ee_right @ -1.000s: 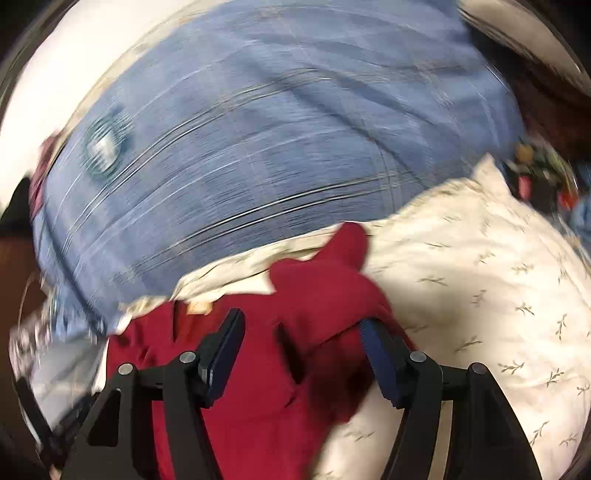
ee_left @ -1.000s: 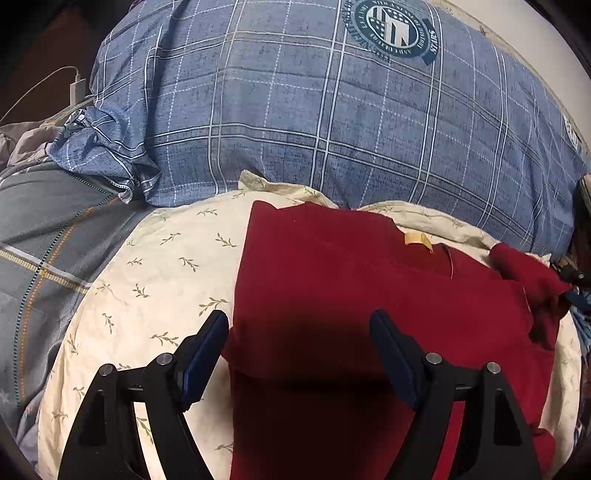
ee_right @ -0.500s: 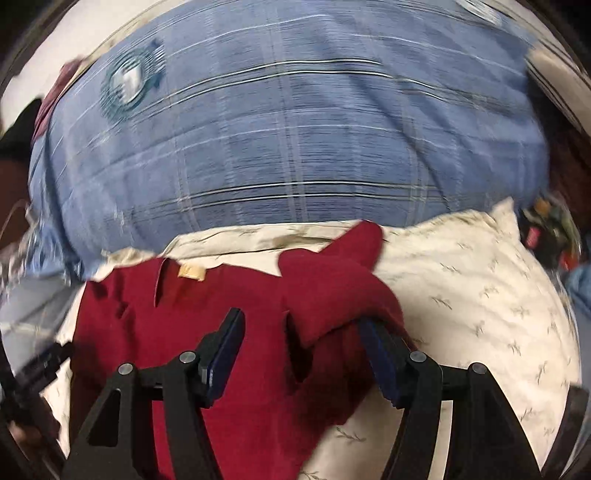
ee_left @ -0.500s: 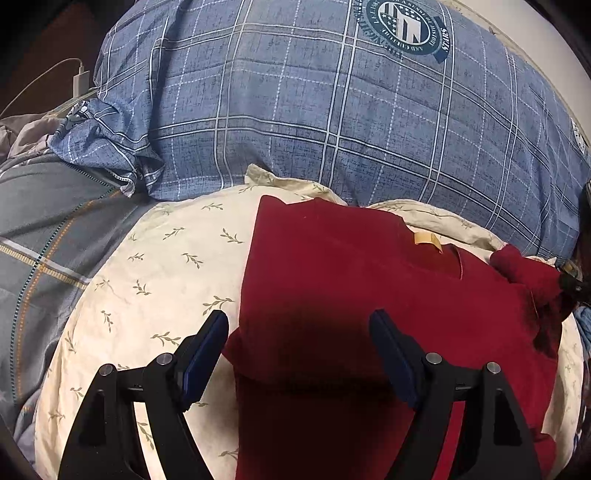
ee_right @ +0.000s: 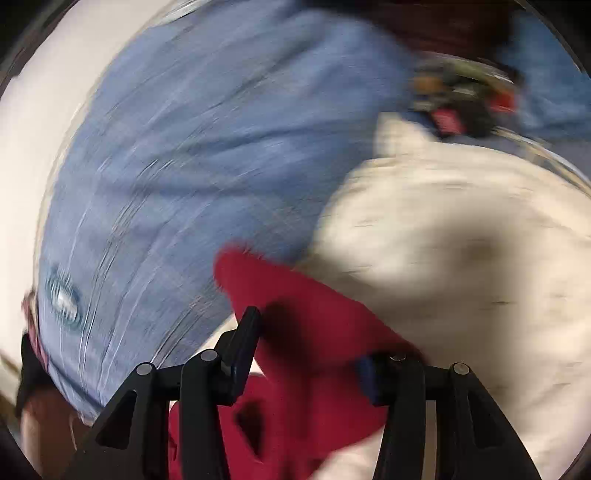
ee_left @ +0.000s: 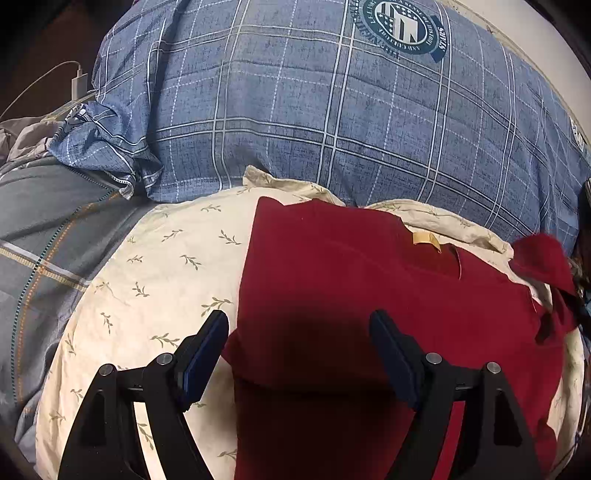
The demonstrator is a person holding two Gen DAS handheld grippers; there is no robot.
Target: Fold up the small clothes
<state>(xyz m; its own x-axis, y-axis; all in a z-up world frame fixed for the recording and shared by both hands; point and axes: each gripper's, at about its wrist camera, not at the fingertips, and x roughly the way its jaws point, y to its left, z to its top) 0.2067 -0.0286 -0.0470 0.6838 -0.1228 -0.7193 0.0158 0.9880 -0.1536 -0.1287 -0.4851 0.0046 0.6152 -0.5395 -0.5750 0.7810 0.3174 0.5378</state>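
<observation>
A large blue plaid pillow (ee_left: 332,122) lay across the back, a round dark crest (ee_left: 400,24) printed near its top edge, and in front of it sat a cream pillow (ee_left: 159,266) with small leaf sprigs, its back edge tucked against the blue one. Left of both was a grey blanket (ee_left: 40,236) with orange and white stripes, and behind that a white charger plug (ee_left: 79,82) with its cable trailing off left. The right wrist view was badly blurred; only some dark clutter with red bits (ee_right: 458,99) showed beyond the cream pillow, not identifiable.
</observation>
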